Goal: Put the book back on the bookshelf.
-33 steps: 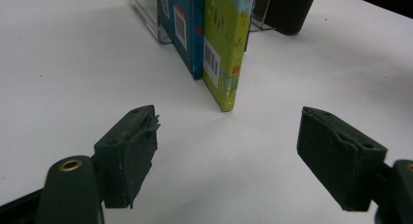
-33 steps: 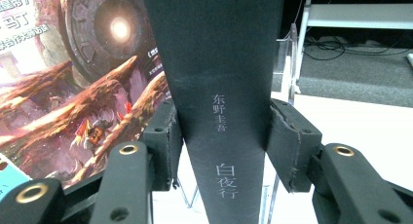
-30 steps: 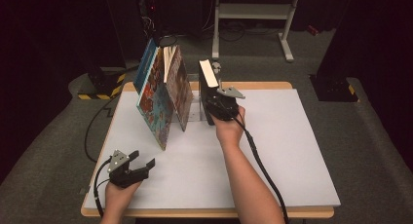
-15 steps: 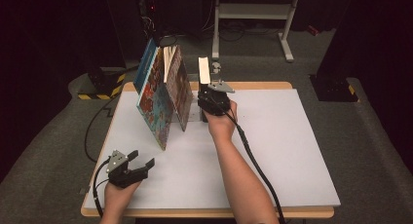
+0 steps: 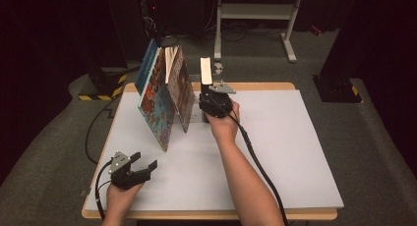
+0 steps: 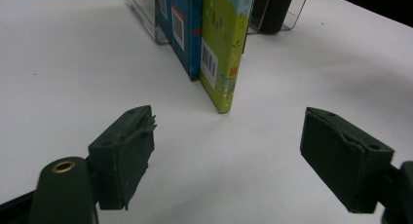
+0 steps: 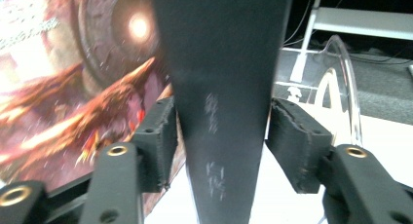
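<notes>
A black book with cream pages stands upright at the back of the white table, right of several colourful books that lean together. My right gripper is at the black book's lower edge. In the right gripper view the black book rises between the pads. The jaws have just been opening and stand slightly off its covers. My left gripper rests near the front left corner, open and empty. In its own view my left gripper faces a blue book and a green book.
A clear plastic book stand holds the books at the table's back edge; its wall shows behind the blue book. A cable trails along the right forearm. A white metal frame stands on the floor beyond the table.
The right hand shifted a little left and the black book went from tilted to upright. The right jaws widened around it. The left hand stayed put.
</notes>
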The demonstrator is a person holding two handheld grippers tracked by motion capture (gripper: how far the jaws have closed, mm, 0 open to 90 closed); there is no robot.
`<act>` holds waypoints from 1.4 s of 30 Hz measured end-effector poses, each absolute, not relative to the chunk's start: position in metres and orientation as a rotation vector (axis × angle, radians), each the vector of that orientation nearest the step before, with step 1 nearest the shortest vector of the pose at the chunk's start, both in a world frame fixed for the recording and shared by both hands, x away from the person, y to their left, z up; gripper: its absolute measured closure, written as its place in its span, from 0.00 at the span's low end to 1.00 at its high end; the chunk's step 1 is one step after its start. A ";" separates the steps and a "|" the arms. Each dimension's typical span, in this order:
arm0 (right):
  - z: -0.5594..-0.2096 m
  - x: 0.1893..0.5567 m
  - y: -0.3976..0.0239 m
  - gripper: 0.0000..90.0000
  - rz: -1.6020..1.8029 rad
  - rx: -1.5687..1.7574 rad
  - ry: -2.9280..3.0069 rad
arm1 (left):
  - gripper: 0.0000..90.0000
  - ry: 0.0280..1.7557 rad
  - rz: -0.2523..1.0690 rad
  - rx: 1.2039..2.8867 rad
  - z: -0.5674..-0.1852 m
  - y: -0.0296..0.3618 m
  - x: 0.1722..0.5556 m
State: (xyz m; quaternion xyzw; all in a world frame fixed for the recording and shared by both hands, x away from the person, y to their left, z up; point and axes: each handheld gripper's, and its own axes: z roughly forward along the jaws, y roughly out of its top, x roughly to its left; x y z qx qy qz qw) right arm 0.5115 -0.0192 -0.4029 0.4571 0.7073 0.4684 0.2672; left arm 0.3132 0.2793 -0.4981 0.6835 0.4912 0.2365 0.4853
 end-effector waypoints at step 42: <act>-0.486 0.346 -0.251 0.27 1.087 1.291 1.871 | 0.16 1.211 0.657 1.774 -0.493 0.268 0.309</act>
